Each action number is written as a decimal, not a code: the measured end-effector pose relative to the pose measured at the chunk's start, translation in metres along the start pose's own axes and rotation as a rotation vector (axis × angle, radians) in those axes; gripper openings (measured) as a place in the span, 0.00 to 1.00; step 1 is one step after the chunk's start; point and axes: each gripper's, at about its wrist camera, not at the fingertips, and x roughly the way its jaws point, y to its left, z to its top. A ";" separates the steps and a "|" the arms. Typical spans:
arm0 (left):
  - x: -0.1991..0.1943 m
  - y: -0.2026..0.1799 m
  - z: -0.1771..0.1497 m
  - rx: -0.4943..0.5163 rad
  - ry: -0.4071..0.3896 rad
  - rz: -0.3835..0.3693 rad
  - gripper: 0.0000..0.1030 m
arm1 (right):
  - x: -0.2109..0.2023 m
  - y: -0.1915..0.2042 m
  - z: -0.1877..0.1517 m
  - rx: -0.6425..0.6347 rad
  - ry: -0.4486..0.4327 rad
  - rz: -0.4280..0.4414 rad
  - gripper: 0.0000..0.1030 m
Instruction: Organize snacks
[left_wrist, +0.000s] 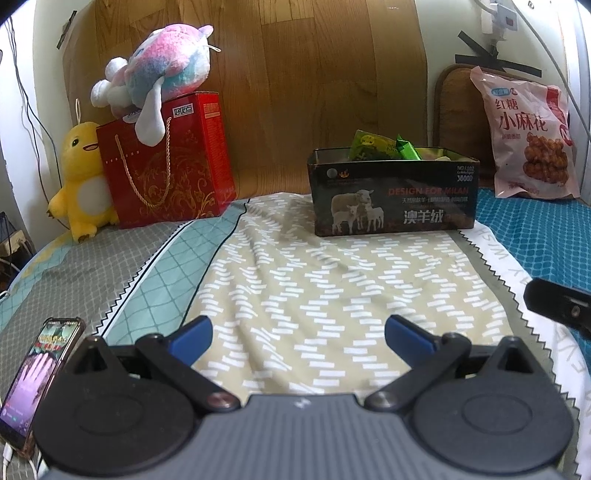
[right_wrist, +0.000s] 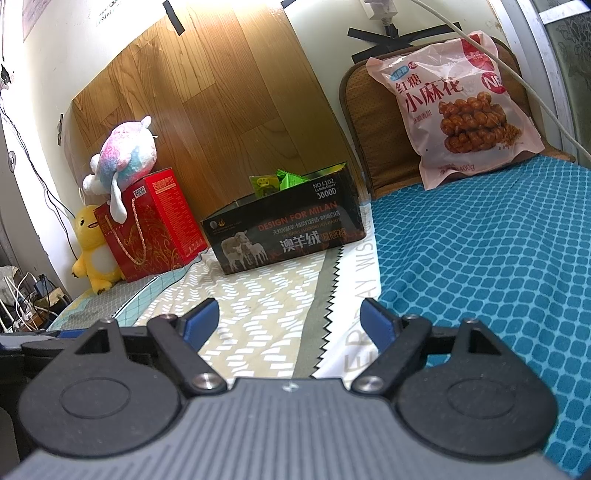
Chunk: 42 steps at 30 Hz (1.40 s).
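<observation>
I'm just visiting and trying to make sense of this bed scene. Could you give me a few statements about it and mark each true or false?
1. The dark box with sheep printed on it holds green packets. True.
2. The pink snack bag lies inside that box. False: it leans upright at the head of the bed, apart from the box.
3. The pastel plush toy lies on top of the red gift bag. True.
4. The right gripper is squeezing a packet. False: its fingers stand apart with nothing between them.
5. A phone lies on the bed beside the left gripper. True.
</observation>
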 end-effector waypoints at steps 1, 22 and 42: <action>0.000 0.000 0.000 0.001 0.000 0.003 1.00 | 0.000 0.000 0.000 0.003 -0.001 0.000 0.83; 0.003 0.002 0.000 -0.006 -0.002 0.039 1.00 | -0.002 0.000 0.000 0.021 -0.012 0.009 0.83; 0.004 0.002 0.000 -0.007 0.002 0.043 1.00 | -0.004 0.001 0.000 0.026 -0.019 0.009 0.83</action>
